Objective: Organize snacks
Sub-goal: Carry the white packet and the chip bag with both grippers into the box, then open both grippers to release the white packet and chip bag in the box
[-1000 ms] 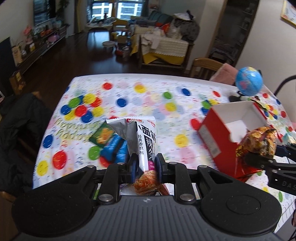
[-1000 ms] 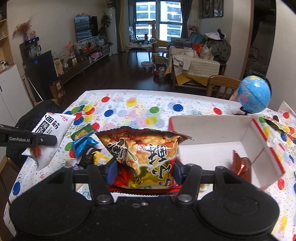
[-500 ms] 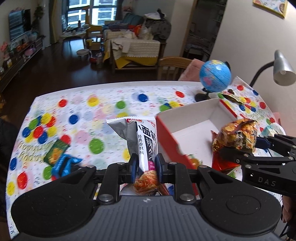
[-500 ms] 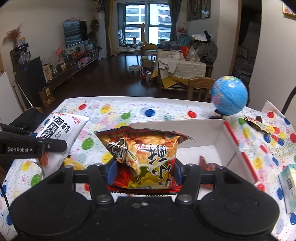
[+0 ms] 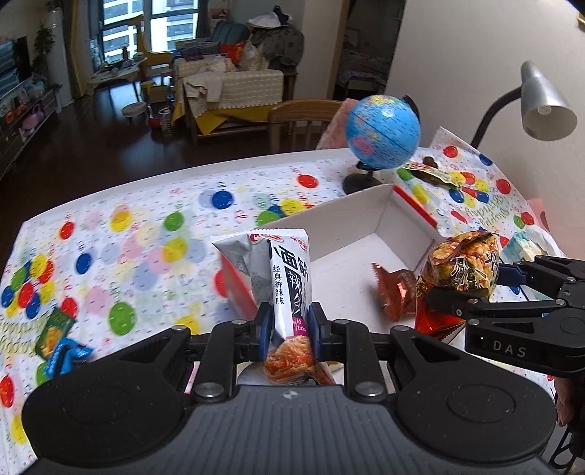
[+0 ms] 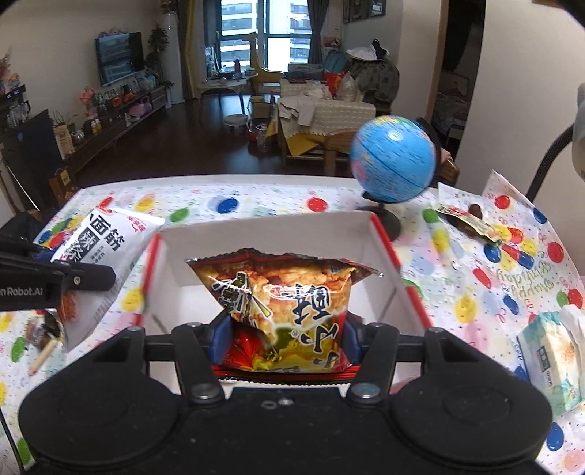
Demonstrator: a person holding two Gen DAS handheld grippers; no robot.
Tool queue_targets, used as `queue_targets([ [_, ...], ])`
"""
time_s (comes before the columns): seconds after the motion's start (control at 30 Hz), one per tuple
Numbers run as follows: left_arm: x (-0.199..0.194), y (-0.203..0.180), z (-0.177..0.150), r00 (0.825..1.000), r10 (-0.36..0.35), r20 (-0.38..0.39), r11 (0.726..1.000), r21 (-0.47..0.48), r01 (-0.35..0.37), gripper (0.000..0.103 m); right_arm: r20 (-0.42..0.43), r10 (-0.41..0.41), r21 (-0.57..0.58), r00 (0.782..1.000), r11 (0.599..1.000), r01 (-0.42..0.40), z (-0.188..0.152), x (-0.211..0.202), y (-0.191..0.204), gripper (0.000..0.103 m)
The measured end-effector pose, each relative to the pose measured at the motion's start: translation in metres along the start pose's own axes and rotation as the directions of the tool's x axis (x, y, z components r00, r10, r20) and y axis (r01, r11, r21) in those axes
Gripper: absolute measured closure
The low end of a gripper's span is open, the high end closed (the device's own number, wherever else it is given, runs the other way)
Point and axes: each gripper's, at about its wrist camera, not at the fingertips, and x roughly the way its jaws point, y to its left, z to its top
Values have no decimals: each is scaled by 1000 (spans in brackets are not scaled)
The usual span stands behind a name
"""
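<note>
Left tongs (image 5: 286, 330): pinching the white snack bag (image 5: 283, 270), held up by the box's left wall.
Right tongs (image 6: 281, 338): holding the orange chip bag (image 6: 289, 296) over the open red box (image 6: 387, 241).
Surface (image 5: 146, 234): spotty cloth.

Soft daylight enters from the far windows (image 6: 256, 33), leaving the room fairly dim. Fisheye bending curves the counter (image 5: 146, 226) edges (corners go black). Motion blur smears the globe (image 6: 393, 159) and the tablecloth dots.

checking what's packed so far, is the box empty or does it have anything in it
Not empty. The box is open-topped, and one orange-red packet lies on its white floor. Both bags are held in fingers, not yet dropped in.
</note>
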Motion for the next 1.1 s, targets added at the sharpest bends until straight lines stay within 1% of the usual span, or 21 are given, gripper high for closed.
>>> queue_targets([
  [0.17,26,-19,9,1000,10,-25,1000,29,-10,82,-26,-19,1,999,1000,19,-3,15,-22,46],
  [0.37,56,-34,12,997,23,-67,998,51,-19,82,-67,-28,15,997,999,29,-8,32,-39,46],
  [0.73,99,-54,10,989,69,-128,992,112,-55,82,-130,-40,-3,991,999,39,-16,63,-48,46],
  [0.83,112,-59,6,982,63,-176,990,134,-40,82,-142,-39,-5,989,999,39,-20,69,-47,46],
  [0.9,117,-63,2,979,77,-189,987,151,-49,82,-149,-32,-3,988,999,32,-22,71,-47,46],
  [1.1,125,-67,-5,973,75,-219,987,152,-42,82,-163,-16,-4,987,1000,15,-28,75,-46,44],
])
